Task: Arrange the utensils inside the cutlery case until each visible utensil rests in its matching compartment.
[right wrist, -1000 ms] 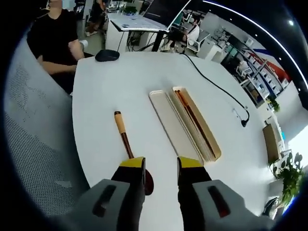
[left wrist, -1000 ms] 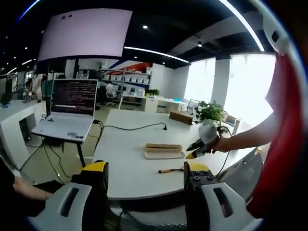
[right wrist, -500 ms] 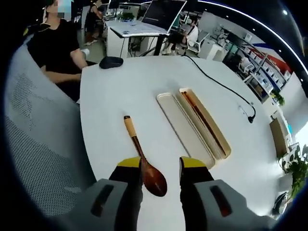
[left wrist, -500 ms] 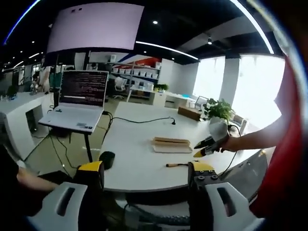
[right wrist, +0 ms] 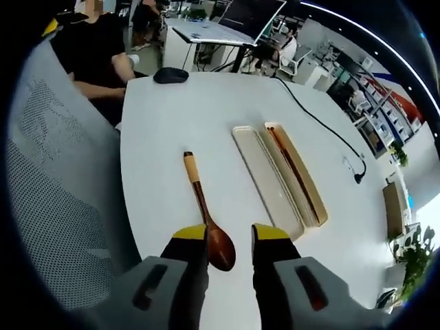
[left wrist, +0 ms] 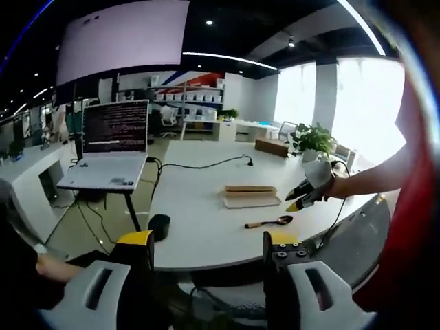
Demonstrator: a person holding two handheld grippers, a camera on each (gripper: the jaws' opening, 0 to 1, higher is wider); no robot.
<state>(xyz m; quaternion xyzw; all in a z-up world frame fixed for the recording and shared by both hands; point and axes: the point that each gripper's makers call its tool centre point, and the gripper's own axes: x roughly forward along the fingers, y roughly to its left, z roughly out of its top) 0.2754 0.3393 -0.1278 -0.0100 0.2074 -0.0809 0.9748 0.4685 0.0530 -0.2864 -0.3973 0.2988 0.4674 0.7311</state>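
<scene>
A wooden spoon [right wrist: 206, 214] lies on the white round table [right wrist: 179, 124], its dark bowl near my right gripper [right wrist: 229, 236], which stands open just over the bowl without holding it. Beyond the spoon lies the open cutlery case: a cream lid [right wrist: 265, 180] beside a tan tray [right wrist: 295, 173] holding dark chopsticks [right wrist: 291, 170]. From the left gripper view I see the same spoon [left wrist: 268, 222], the case [left wrist: 251, 194] and the right gripper [left wrist: 306, 197] held by a hand. My left gripper [left wrist: 210, 242] is open, well back from the table with nothing in it.
A black mouse [right wrist: 171, 75] lies at the table's far edge, and a black cable [right wrist: 323, 130] runs across to a plug. A grey mesh chair [right wrist: 55, 192] stands beside the table. A person sits beyond. A laptop [left wrist: 110, 148] on a stand and a potted plant [left wrist: 313, 141] stand around.
Both views shifted with the hands. The right gripper drew slightly back along the spoon, its bowl now sitting between the fingertips. The spoon and case have not moved.
</scene>
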